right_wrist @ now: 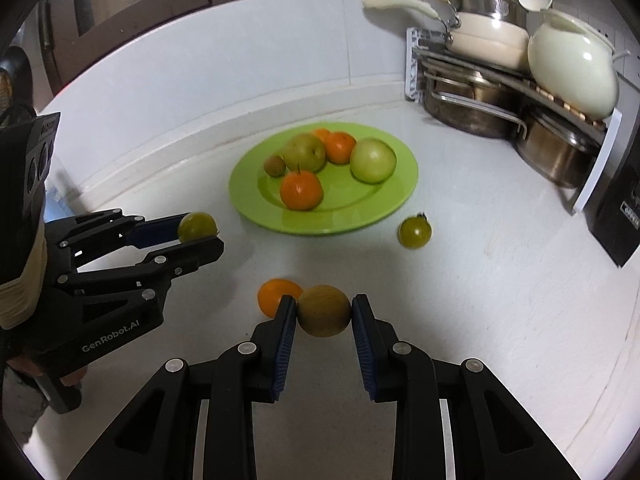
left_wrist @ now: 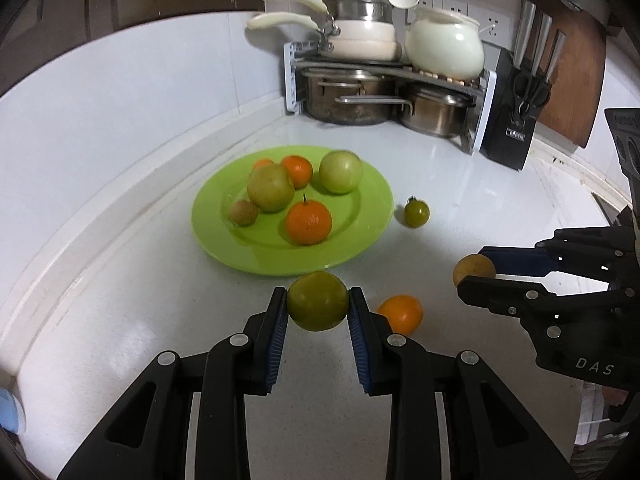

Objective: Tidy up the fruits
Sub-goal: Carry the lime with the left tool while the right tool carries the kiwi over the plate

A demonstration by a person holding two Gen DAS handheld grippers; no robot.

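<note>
A green plate (left_wrist: 360, 236) (right_wrist: 384, 208) holds several fruits: oranges, green apples and a small brown fruit. My left gripper (left_wrist: 318, 302) is shut on a green fruit (left_wrist: 318, 300), held just in front of the plate; it also shows in the right wrist view (right_wrist: 197, 227). My right gripper (right_wrist: 324, 310) is shut on a tan round fruit (right_wrist: 324, 310), seen from the left wrist too (left_wrist: 472, 270). An orange (left_wrist: 402, 314) (right_wrist: 276, 294) lies on the counter between the grippers. A small green tomato (left_wrist: 417, 212) (right_wrist: 415, 232) lies right of the plate.
A rack of pots and pans (left_wrist: 380, 80) (right_wrist: 500, 92) stands in the far corner with a white jar (left_wrist: 444, 44). A black knife block (left_wrist: 516, 120) stands right of it, before a wooden board (left_wrist: 572, 60). The white wall (left_wrist: 120, 112) runs along the left.
</note>
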